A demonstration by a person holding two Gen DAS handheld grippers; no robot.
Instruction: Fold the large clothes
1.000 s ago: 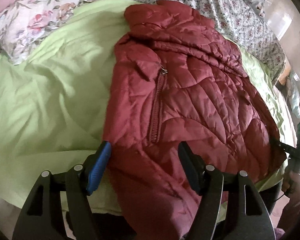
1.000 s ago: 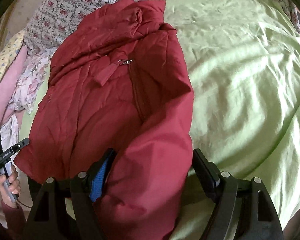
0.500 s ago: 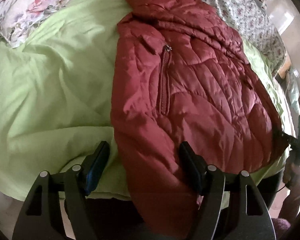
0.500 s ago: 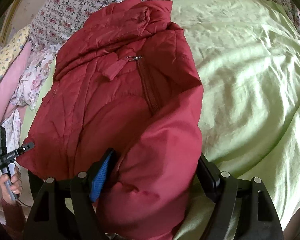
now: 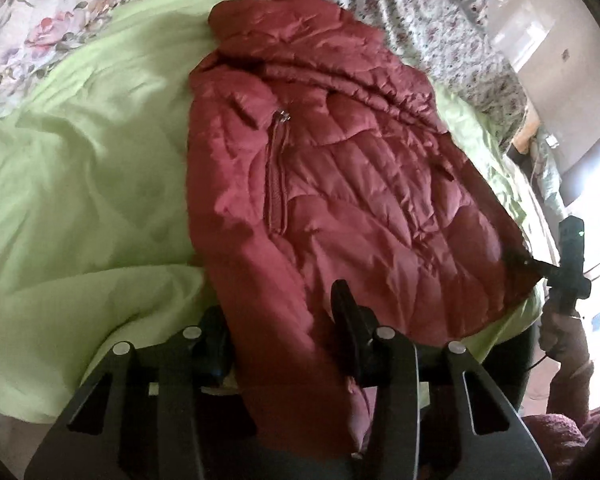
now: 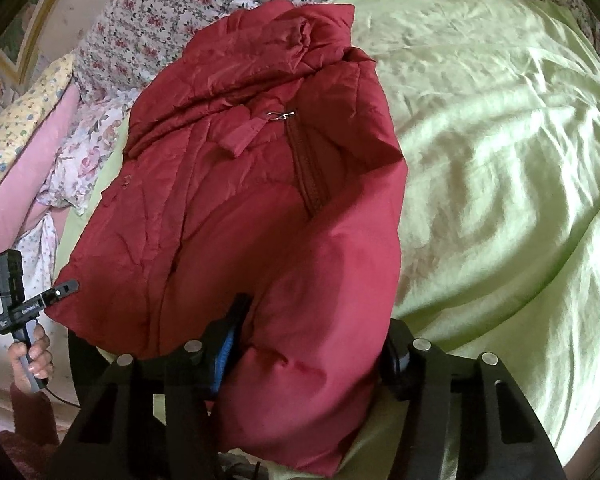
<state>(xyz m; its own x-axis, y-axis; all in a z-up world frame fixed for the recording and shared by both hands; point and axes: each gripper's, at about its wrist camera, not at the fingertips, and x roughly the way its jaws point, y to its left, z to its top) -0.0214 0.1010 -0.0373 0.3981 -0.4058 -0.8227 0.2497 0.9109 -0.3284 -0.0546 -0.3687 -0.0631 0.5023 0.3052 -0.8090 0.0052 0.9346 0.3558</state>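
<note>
A dark red quilted jacket (image 5: 360, 184) lies on the light green sheet (image 5: 80, 184) with its collar toward the far side. Its near sleeve (image 5: 292, 344) hangs over the bed edge between the fingers of my left gripper (image 5: 280, 312). The jaws are closing and both pads press into the padding. In the right wrist view the jacket (image 6: 228, 184) lies up and left of me. A puffy sleeve (image 6: 320, 280) fills my right gripper (image 6: 320, 320), whose jaws are closing with the blue pad (image 6: 230, 344) dug into the fabric.
Floral bedding (image 5: 400, 4) and a floral pillow (image 5: 32, 28) lie beyond the green sheet (image 6: 500, 160). A pink cover (image 6: 16, 184) is at the left in the right wrist view. A hand (image 6: 32, 356) holds the other gripper at the jacket's lower left corner.
Both pairs of fingers have narrowed onto the red sleeves that lay loosely between them. The left view has tipped slightly, and the jacket has stayed in place.
</note>
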